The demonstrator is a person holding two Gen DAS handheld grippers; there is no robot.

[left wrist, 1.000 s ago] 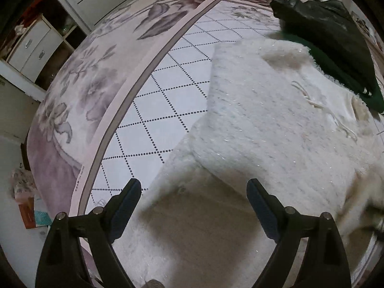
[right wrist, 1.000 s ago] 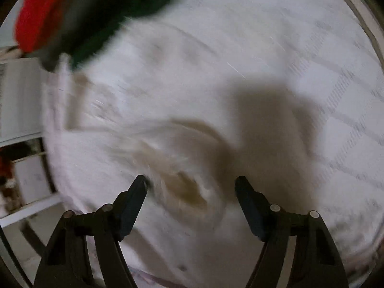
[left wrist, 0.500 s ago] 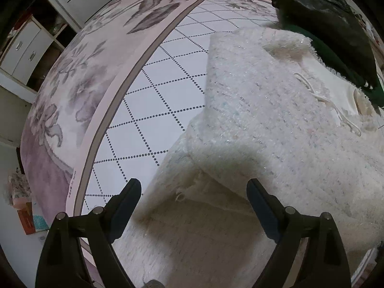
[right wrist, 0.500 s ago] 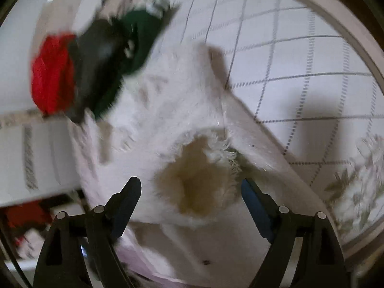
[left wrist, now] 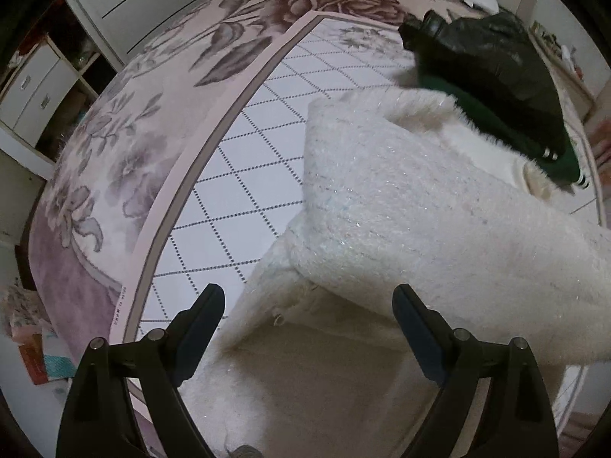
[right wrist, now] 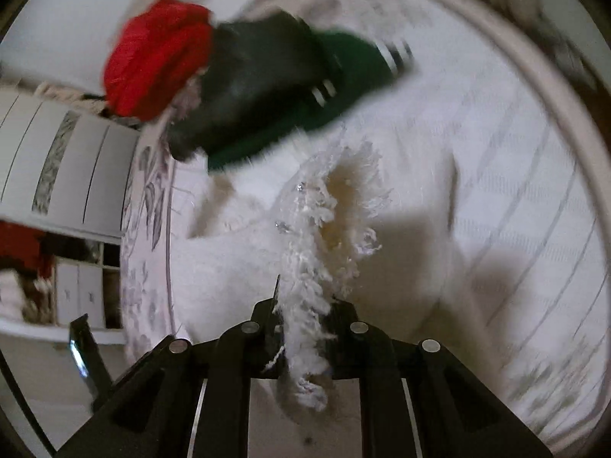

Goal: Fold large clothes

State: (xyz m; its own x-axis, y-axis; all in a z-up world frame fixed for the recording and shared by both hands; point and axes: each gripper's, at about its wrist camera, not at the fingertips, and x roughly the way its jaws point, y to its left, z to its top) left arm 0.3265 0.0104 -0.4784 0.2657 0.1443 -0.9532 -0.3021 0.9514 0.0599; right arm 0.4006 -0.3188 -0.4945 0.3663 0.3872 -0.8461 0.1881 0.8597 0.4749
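A large fluffy white garment (left wrist: 401, 198) lies on a bed with a floral and diamond-grid cover (left wrist: 244, 160). Part of it is folded over and lifted toward the right. My left gripper (left wrist: 309, 305) is open and empty, hovering just above the garment's near edge. My right gripper (right wrist: 303, 316) is shut on a fringed edge of the white garment (right wrist: 305, 290), next to a round sleeve opening (right wrist: 340, 198). The right wrist view is blurred by motion.
A black and green garment pile (left wrist: 492, 72) lies at the far right of the bed, with a red garment (right wrist: 156, 53) behind it. White drawers and shelves (left wrist: 34, 87) stand left of the bed. A white wardrobe (right wrist: 57, 168) is beyond it.
My right gripper went from open to shut on the garment's fringed edge and lifted it. The folded part of the garment rose and swung right. My left gripper stayed open, nearly still.
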